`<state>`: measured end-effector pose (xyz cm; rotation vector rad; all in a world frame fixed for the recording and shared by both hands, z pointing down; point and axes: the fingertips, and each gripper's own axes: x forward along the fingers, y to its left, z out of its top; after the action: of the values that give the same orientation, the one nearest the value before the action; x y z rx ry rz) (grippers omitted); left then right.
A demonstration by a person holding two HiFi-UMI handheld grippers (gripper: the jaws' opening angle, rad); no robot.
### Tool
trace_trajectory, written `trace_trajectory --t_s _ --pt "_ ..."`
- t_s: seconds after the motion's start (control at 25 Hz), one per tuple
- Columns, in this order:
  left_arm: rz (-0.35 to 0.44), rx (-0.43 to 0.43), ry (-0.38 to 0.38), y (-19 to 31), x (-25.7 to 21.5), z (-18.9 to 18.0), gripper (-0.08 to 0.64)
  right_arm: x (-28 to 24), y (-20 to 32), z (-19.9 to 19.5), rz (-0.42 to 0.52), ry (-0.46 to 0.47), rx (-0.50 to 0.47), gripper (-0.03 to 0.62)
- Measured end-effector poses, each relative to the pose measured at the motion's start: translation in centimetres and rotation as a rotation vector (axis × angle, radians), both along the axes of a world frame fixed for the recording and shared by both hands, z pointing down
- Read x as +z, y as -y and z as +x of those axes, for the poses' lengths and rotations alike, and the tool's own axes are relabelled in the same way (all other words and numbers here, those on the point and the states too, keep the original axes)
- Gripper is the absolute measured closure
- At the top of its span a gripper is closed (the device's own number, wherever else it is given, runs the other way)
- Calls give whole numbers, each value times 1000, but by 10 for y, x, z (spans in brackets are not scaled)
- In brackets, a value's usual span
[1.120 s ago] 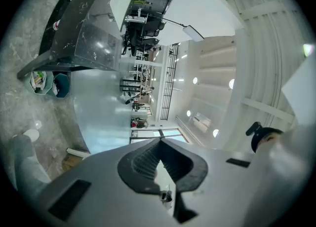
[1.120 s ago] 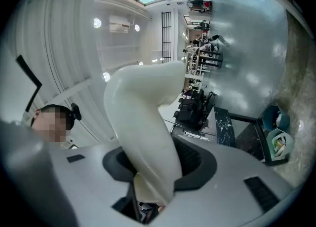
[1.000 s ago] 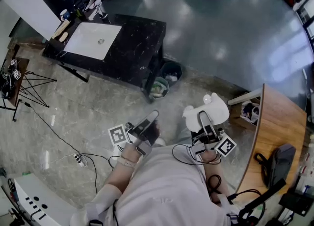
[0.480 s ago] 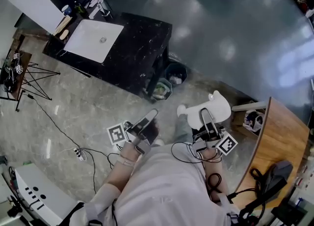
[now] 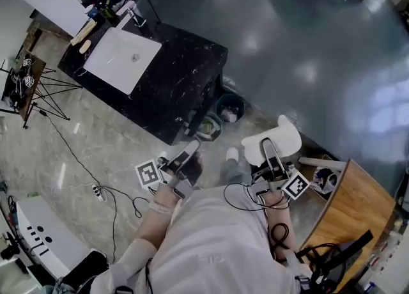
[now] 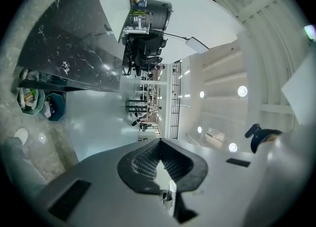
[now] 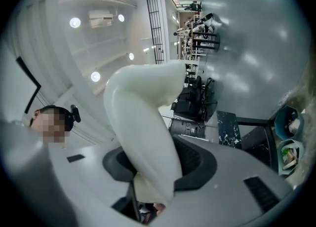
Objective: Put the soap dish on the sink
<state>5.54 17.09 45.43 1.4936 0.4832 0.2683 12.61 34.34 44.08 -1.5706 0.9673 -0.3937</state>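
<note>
Well short of the sink (image 5: 121,58), your right hand-held gripper (image 5: 268,149) pinches the soap dish (image 5: 289,134); left hand-held gripper (image 5: 191,148) pressed together, empty. Placing remains.

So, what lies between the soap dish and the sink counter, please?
In the head view, two waste bins stand at the counter's end; the rest, up to the soap dish, is floor.

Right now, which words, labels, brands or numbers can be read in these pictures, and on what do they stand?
No readable text anywhere.
Left square marker, on the left hand-held gripper: black-and-white pattern, no letters.
Right square marker, on the right hand-held gripper: the same.
Soap dish: plain white.
</note>
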Motion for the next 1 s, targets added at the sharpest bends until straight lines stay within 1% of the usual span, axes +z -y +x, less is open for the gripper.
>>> trace_trajectory --t_s 0.28,0.48,0.76,0.88,1.0 --pt "20 -117 10 0 -5 56 554 -5 6 76 1 -8 -112 419" --pt "30 -198 13 5 -11 82 554 -3 20 112 5 4 -198 419" --pt "22 -308 23 27 -10 83 554 -3 57 139 25 6 -295 419" --pt "18 -331 27 39 -9 78 553 -2 74 139 6 8 -322 419" --pt "16 -350 27 56 -9 72 552 -1 90 136 9 5 -332 419"
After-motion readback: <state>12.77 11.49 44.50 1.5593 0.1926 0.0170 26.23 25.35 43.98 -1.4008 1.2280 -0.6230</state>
